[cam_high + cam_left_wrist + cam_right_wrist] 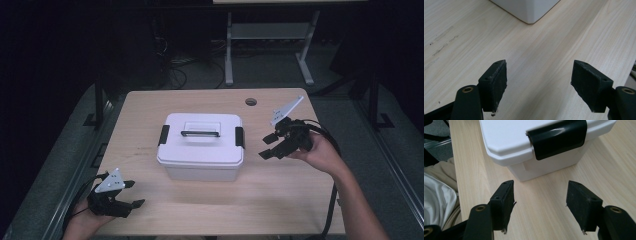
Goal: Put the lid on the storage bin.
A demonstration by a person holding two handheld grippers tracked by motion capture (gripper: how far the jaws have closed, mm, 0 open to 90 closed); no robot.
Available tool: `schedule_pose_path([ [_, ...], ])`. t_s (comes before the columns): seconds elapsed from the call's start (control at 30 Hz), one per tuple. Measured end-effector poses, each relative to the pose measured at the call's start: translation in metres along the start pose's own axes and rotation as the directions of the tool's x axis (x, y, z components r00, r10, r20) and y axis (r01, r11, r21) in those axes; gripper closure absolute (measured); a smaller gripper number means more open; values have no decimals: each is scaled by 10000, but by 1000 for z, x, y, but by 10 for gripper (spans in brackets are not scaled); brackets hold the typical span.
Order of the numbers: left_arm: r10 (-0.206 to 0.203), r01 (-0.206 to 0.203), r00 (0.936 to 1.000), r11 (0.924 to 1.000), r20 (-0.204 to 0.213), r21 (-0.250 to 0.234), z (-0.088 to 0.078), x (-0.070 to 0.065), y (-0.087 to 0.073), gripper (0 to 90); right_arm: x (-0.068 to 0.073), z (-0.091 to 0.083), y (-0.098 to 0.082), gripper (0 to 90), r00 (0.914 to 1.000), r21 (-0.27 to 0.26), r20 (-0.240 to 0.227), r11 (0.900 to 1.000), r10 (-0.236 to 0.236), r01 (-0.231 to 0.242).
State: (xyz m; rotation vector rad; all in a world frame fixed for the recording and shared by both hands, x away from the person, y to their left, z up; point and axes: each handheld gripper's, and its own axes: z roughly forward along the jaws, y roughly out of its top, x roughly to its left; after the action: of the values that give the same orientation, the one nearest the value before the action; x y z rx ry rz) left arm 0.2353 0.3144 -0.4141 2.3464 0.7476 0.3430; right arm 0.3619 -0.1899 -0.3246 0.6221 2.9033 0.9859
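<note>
High view: white storage box mid-bench, lid latched; right hand-held gripper nears its right latch.
Left gripper view: left hand-held gripper released, empty, idle.
Right gripper view: jaws spread, empty; best hook under latch's lower edge squarely.

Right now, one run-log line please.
box: lid on, latches closed | left hand-held gripper: open, empty | right hand-held gripper: open, facing right latch

Looks like lab/test room: bare wood table, cables on floor, metal desk frame behind, dark surrounds
</note>
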Motion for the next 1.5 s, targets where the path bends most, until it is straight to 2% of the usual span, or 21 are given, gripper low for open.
schedule_pose_path([
  [0.6,35,-35,10000,9999,17,121,2,-1,0,286,0,12,-20,380,9997,-9,-110,9998,200,-200],
  [0.93,49,-50,10000,9999,56,164,4,-1,1,287,-1,19,-40,378,9978,-21,-289,9982,590,-591],
  [1.5,-24,25,10000,9999,-22,159,4,-1,0,283,-3,27,-60,376,9952,-90,-382,9958,906,-910],
])
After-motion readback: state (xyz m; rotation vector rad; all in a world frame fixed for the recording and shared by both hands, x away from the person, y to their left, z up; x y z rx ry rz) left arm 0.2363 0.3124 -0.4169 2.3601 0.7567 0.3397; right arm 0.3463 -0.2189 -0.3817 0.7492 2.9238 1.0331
